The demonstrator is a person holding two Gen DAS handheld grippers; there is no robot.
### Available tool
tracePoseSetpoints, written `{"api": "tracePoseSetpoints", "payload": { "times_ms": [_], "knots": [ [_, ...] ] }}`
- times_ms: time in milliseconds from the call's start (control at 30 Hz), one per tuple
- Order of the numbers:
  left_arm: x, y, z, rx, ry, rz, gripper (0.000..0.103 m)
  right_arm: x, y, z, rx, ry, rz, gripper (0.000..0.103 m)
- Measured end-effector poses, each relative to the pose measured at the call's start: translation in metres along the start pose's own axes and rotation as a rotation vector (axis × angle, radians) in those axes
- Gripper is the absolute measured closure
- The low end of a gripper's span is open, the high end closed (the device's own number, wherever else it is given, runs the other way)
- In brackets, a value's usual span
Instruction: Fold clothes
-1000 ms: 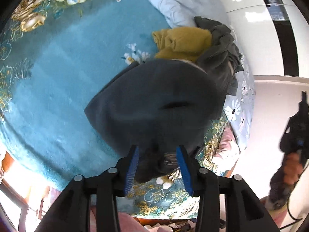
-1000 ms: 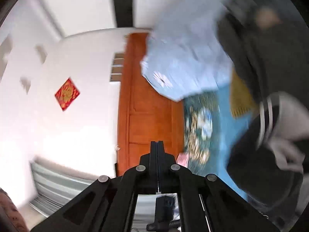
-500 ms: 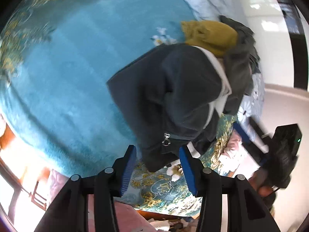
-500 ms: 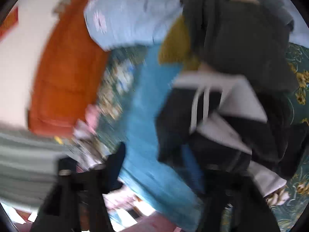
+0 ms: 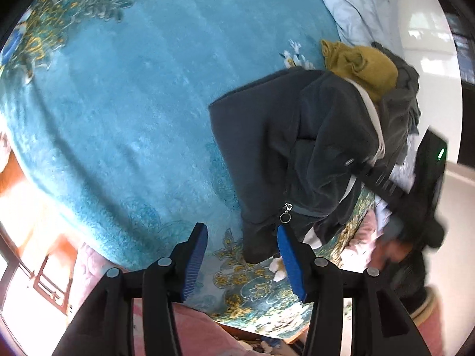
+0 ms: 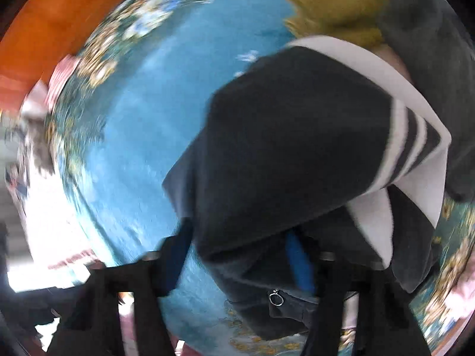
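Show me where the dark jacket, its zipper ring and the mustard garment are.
dark jacket point(image 5: 267, 136): left wrist view, on its broad back panel.
zipper ring point(image 5: 285, 218): left wrist view, on the metal loop.
mustard garment point(image 5: 360, 63): left wrist view, on its bunched middle.

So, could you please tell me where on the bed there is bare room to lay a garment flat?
The plain middle of the teal floral blanket is bare, bordered by its gold flower edging and the dark grey zip jacket. It is crowded beyond the jacket, where the mustard yellow garment and a grey garment are heaped below the pale blue quilt.
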State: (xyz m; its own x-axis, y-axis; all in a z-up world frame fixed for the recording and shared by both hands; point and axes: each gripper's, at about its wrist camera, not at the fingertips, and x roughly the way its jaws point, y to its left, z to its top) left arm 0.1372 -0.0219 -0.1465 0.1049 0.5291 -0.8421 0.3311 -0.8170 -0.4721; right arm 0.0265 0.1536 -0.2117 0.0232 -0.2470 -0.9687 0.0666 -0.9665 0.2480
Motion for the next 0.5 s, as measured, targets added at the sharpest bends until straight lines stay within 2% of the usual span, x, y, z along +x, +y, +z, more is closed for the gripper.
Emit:
{"api": "tracePoseSetpoints", "payload": {
  "times_ms": [33, 167, 300, 500],
  "knots": [
    [0.006, -0.005, -0.001, 0.024, 0.010, -0.001, 0.048, -0.008, -0.011, 0.007, 0.034, -0.014, 0.007, 0.089],
    [0.045, -0.036, -0.008, 0.130, 0.072, -0.036, 0.044, -0.048, -0.068, 0.030, 0.190, -0.098, 0.056, 0.089],
    [0.096, -0.068, -0.014, 0.218, 0.127, -0.073, 0.039, -0.069, -0.109, 0.038, 0.306, -0.133, 0.126, 0.089],
    [0.159, -0.084, -0.013, 0.145, 0.170, -0.119, 0.035, -0.070, -0.128, 0.043, 0.370, -0.141, 0.187, 0.089]
  ]
}}
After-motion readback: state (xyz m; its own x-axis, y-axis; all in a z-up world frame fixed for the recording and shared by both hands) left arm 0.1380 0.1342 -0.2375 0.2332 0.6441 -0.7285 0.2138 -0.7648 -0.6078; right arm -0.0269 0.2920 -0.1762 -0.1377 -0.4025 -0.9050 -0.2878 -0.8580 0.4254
